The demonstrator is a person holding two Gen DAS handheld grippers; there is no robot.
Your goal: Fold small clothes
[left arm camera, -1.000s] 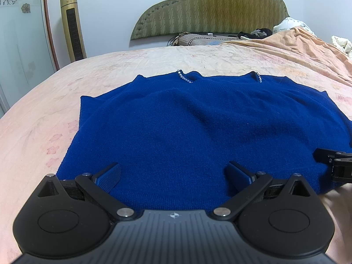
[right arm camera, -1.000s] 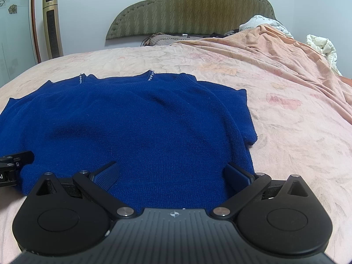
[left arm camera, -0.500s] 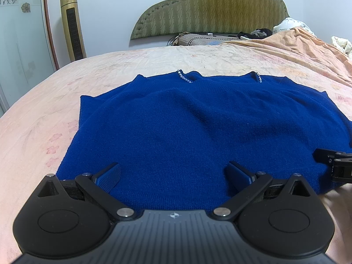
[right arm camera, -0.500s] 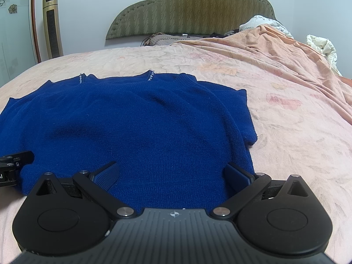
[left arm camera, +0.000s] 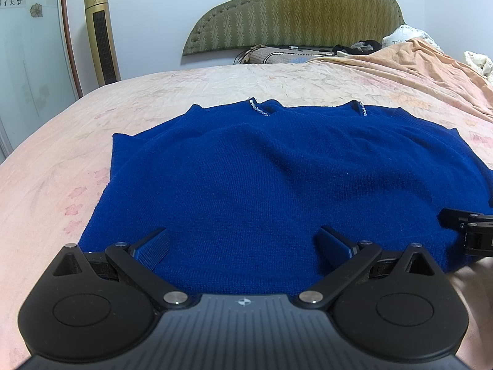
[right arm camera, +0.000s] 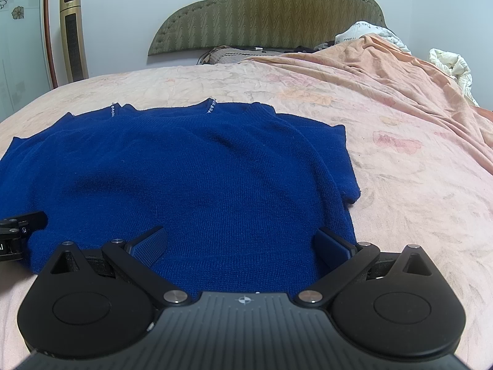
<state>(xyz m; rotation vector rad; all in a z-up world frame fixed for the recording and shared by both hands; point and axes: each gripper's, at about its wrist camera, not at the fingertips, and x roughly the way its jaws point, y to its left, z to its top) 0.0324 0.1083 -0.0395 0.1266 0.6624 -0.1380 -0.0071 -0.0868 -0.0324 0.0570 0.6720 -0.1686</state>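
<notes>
A dark blue knitted sweater (left arm camera: 277,182) lies spread flat on the bed, its beaded neckline (left arm camera: 258,109) pointing away from me. My left gripper (left arm camera: 243,246) is open, its fingers wide apart over the near hem toward the sweater's left side. The same sweater (right arm camera: 191,178) fills the right wrist view, and my right gripper (right arm camera: 242,245) is open over the near hem by the right side seam. Nothing sits between either pair of fingers. Each gripper shows at the edge of the other's view: the right gripper (left arm camera: 471,228) and the left gripper (right arm camera: 18,228).
The bed carries a pink floral sheet (left arm camera: 61,154). A bunched orange blanket (right arm camera: 400,71) rises along the right side with white bedding (right arm camera: 450,64) beyond it. An olive headboard (left arm camera: 292,12) and pillows stand at the far end; a gold tower fan (left arm camera: 101,34) stands at the left wall.
</notes>
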